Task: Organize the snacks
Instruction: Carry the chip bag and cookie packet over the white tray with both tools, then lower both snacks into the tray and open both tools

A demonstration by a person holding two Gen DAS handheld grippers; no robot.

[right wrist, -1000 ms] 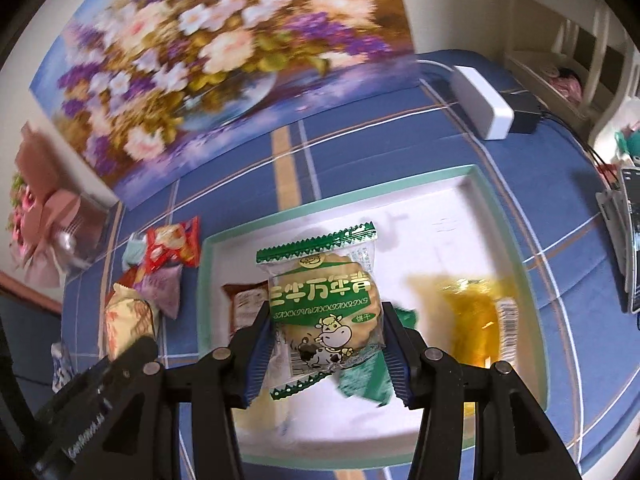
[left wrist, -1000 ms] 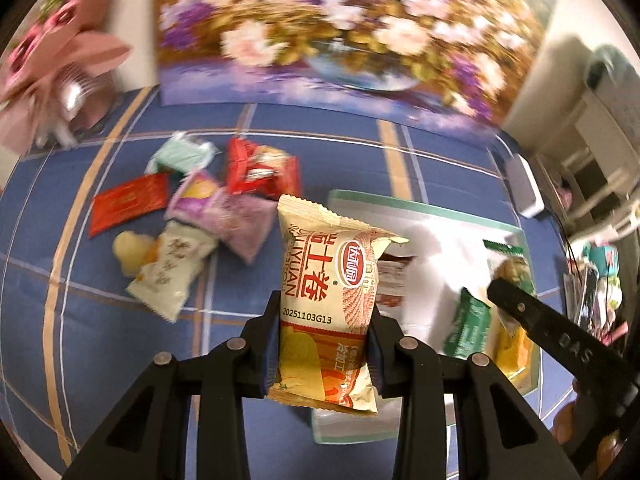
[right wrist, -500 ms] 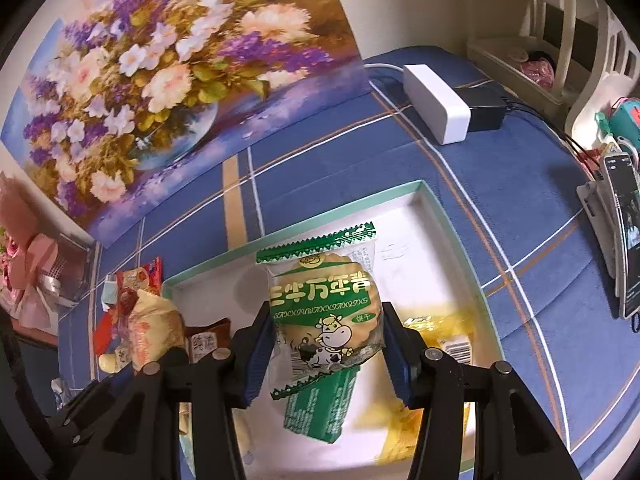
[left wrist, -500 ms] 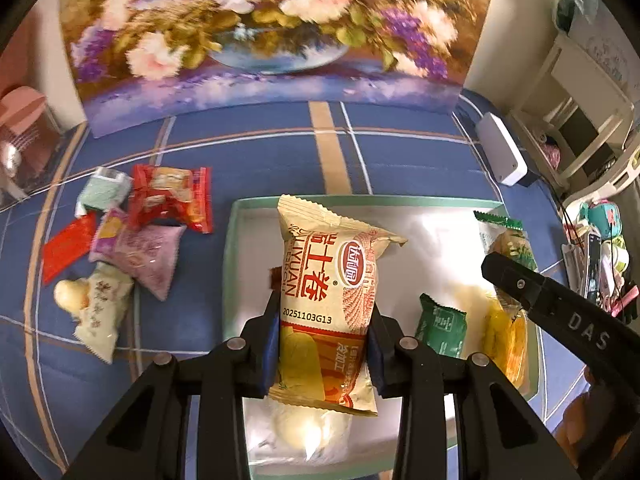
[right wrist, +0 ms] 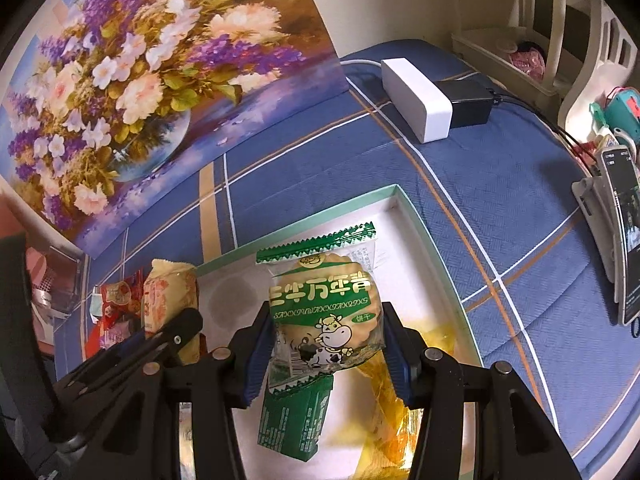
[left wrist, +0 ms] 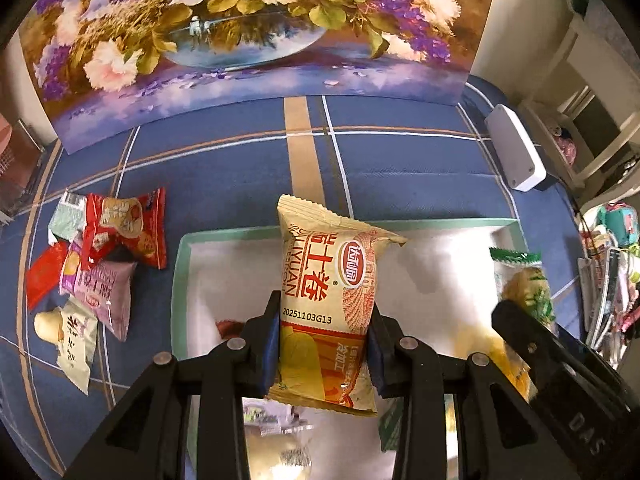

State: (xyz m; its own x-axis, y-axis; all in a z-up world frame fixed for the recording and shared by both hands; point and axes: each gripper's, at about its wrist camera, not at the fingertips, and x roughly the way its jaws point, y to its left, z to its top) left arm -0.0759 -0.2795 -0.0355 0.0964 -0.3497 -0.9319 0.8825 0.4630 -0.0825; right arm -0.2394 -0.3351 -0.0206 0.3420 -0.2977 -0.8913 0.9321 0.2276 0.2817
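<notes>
- The left hand-held gripper (left wrist: pixel 324 344) pinches a yellow wafer packet (left wrist: pixel 328 300) by its lower half, and the packet stands upright over the near-left part of the white tray (left wrist: pixel 178 280).
- The right hand-held gripper (right wrist: pixel 326 344) pinches a green-topped biscuit packet (right wrist: pixel 324 304) across its middle, above the tray's right half.
- Both packets hang over the tray, so the step in hand looks like setting them down inside it.
- Lower each packet until its bottom edge is close to the tray floor before letting go; a drop from height may bounce it over the low rim.
- Under the biscuit packet lie a green box (right wrist: pixel 296 420) and a yellow wrapper (right wrist: pixel 396 396). Aim for the bare white floor beyond them rather than stacking.
- The two hand-held grippers are near each other, so release one at a time to avoid a knock.
- Loose snacks, among them a red packet (left wrist: pixel 128 228) and a purple packet (left wrist: pixel 108 292), wait on the blue surface (left wrist: pixel 224 168) left of the tray.
</notes>
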